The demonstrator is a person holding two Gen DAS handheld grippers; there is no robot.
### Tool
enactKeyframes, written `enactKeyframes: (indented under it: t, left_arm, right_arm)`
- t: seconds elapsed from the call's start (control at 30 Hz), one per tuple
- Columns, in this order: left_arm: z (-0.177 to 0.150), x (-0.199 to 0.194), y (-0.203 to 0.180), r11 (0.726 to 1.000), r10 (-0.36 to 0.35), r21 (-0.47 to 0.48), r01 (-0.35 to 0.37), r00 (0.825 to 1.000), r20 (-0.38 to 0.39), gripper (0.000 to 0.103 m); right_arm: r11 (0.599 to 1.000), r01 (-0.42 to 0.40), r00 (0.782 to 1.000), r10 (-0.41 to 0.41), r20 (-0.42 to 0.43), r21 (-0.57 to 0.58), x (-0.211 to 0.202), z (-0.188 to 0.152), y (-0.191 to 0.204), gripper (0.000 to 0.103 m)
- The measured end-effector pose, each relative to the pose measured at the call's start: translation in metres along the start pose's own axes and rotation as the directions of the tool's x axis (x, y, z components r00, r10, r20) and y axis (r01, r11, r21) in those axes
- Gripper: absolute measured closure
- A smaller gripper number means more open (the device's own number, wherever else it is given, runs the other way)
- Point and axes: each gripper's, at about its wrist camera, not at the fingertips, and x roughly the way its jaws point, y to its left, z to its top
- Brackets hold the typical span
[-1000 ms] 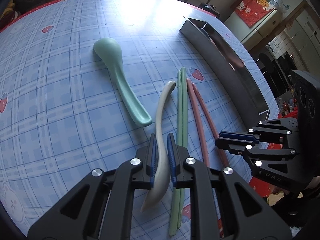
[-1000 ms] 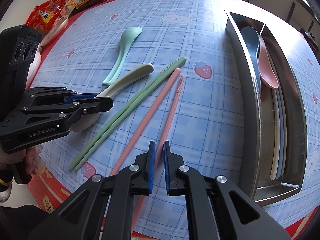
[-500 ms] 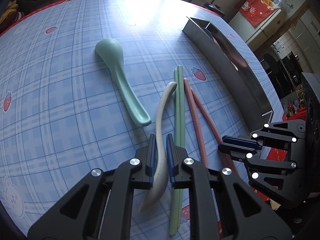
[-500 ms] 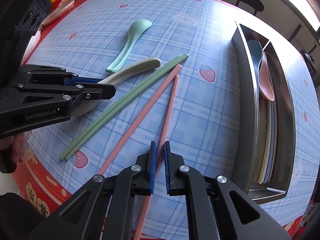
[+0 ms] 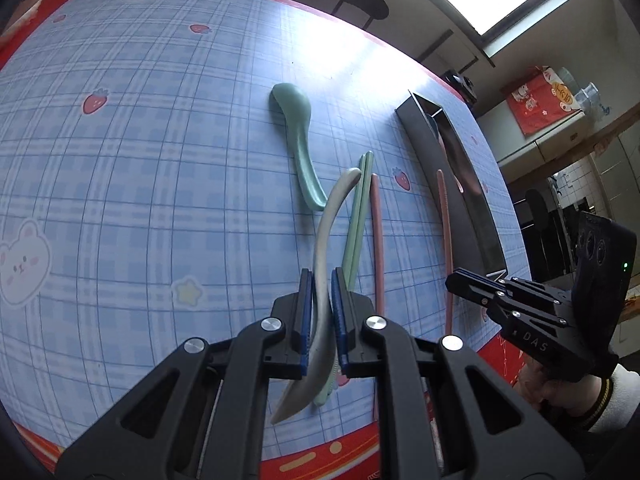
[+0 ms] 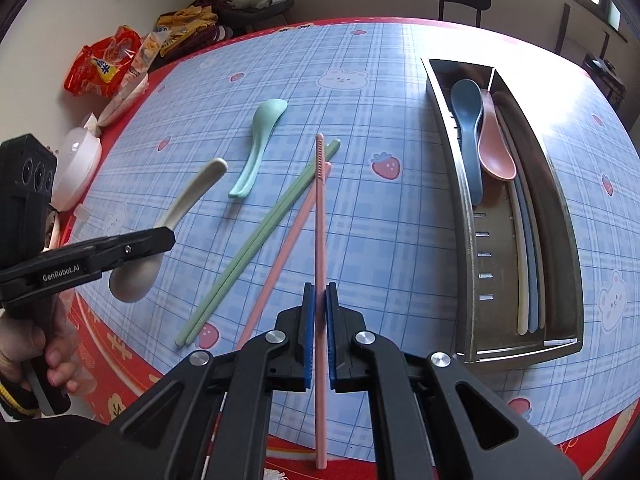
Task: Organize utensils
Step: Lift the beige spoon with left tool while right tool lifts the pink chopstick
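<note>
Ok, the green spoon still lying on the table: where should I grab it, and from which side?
Take the green spoon by its handle, mid-length, coming straight down from above with the jaws across it. The handle is narrow and lies flat with bare tablecloth on both sides; the bowl end is wider. The green chopsticks lie apart from it.

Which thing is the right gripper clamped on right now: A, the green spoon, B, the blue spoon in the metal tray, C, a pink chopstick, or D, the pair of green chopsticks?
C: in the right wrist view the right gripper has its fingers closed on a pink chopstick, which runs straight up between them, while the green spoon and green chopsticks lie on the table.
</note>
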Motion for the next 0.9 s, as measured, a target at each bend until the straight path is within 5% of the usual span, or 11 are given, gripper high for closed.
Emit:
enactKeyframes:
  t: [0.47, 0.9]
  left_arm:
    - [-0.005, 0.001, -0.027, 0.998, 0.039, 0.056, -0.039, 0.999, -0.005, 0.089]
    - [0.011, -0.021, -0.043, 0.990, 0.065, 0.120, -0.071, 0.996, 0.054, 0.089]
  right_arm:
    - [0.999, -0.048, 0.999, 0.047, 0.026, 0.027, -0.008, -0.008, -0.007, 0.097]
    - [0.986, -0.140, 0.983, 0.127, 0.136, 0.089, -0.032, 0.002, -0.027, 0.097]
